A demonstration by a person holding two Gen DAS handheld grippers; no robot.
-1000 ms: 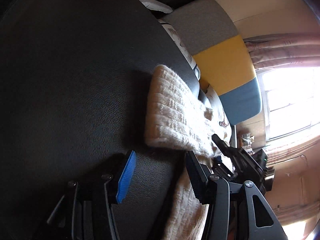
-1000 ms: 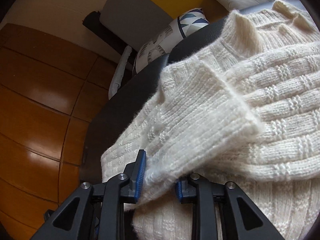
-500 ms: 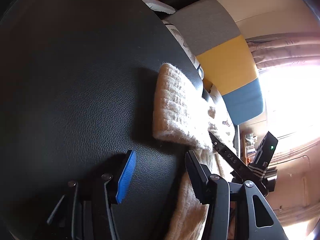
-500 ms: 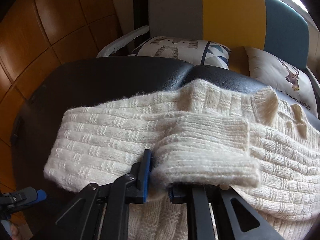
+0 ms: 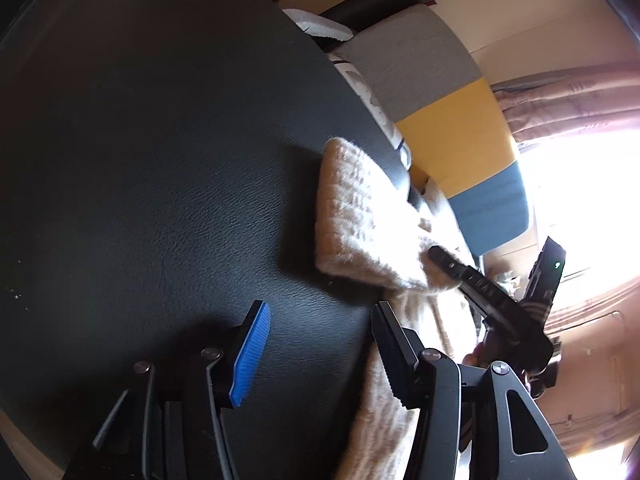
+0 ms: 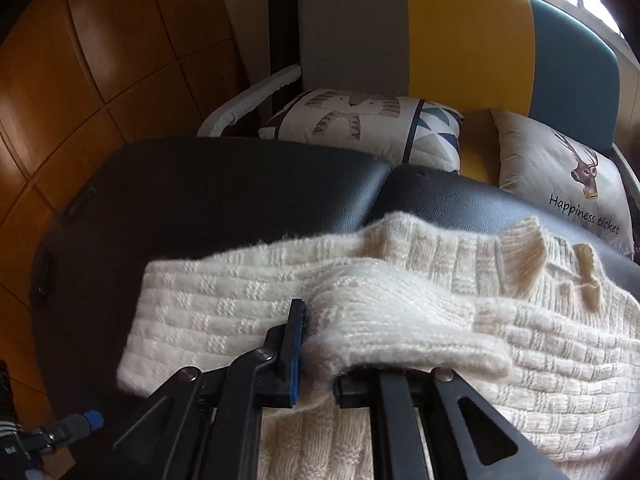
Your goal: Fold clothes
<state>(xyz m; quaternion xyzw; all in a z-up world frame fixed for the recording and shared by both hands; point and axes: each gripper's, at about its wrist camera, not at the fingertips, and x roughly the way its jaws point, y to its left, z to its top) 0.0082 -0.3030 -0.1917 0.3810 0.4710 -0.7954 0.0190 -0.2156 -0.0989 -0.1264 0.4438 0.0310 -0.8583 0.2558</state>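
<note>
A cream knit sweater (image 6: 400,312) is spread on the black padded surface (image 6: 240,184). Its sleeve cuff (image 6: 384,340) is clamped in the right tongs (image 6: 316,356); the left tongs (image 5: 320,352) are held apart, empty. The soft knit could slip out, spoiling the fold.

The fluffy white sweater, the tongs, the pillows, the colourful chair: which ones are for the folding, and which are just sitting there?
For the folding:
- white sweater on the black padded surface
- right tongs, shut on a sweater fold
- left tongs, open, holding nothing

Just sitting there:
- cat pillow
- deer pillow
- grey, yellow and blue chair back
- curtains
</note>
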